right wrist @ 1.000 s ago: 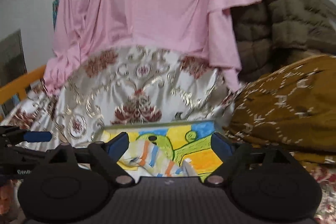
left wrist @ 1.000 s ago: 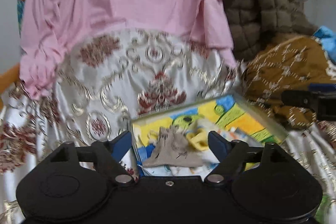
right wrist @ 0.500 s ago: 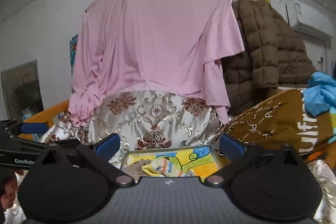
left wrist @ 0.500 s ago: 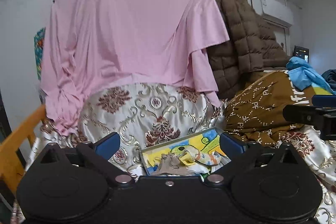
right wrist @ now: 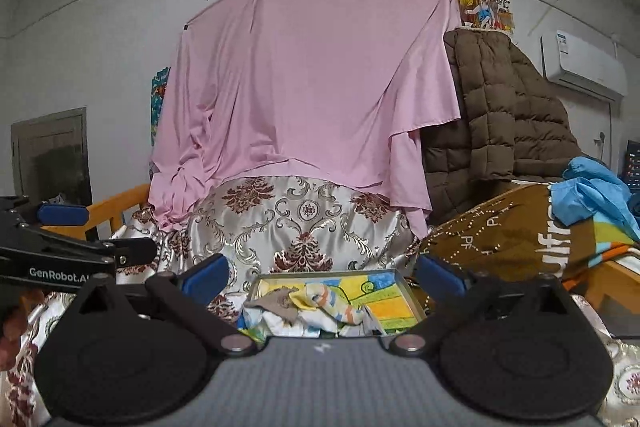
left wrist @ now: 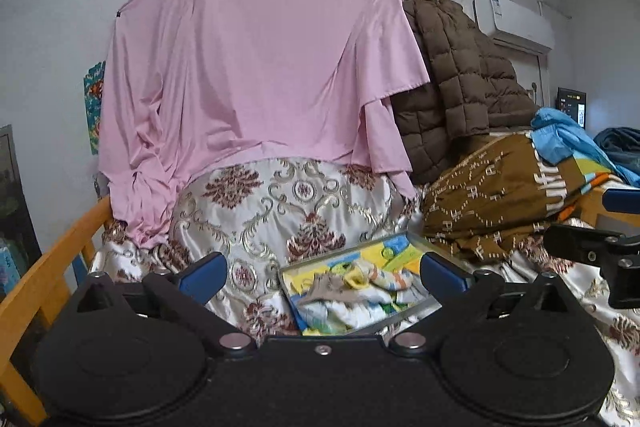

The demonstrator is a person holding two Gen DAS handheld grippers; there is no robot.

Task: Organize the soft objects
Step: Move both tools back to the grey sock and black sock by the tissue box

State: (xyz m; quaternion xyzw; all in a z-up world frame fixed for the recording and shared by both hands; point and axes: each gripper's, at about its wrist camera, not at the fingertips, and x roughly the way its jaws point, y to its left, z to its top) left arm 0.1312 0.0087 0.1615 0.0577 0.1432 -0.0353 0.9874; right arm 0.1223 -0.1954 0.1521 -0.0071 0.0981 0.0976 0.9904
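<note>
A shallow box with a bright yellow, green and blue lining [left wrist: 396,247] [right wrist: 384,291] lies on the patterned satin bedspread [left wrist: 280,203] [right wrist: 304,215]. Small soft pieces lie heaped inside: a grey-brown cloth [left wrist: 324,289] [right wrist: 276,301] and a striped yellow, orange and blue one [left wrist: 372,277] [right wrist: 328,301]. My left gripper [left wrist: 322,271] hangs open, back from the box, nothing between its blue pads. My right gripper [right wrist: 320,273] is open too, also back from the box and empty. Each gripper shows at the edge of the other's view.
A pink sheet [left wrist: 260,67] [right wrist: 308,87] hangs from a rail on the back wall. A brown quilted coat [left wrist: 460,87] [right wrist: 500,115] and a brown patterned blanket [left wrist: 492,199] [right wrist: 500,239] pile up at right with blue cloth [left wrist: 560,135] on top. An orange wooden rail [left wrist: 40,267] borders the left.
Both grippers pulled back and up from the box and opened wider. The box looks smaller and lower now, and the wall, rail and ceiling have come into view.
</note>
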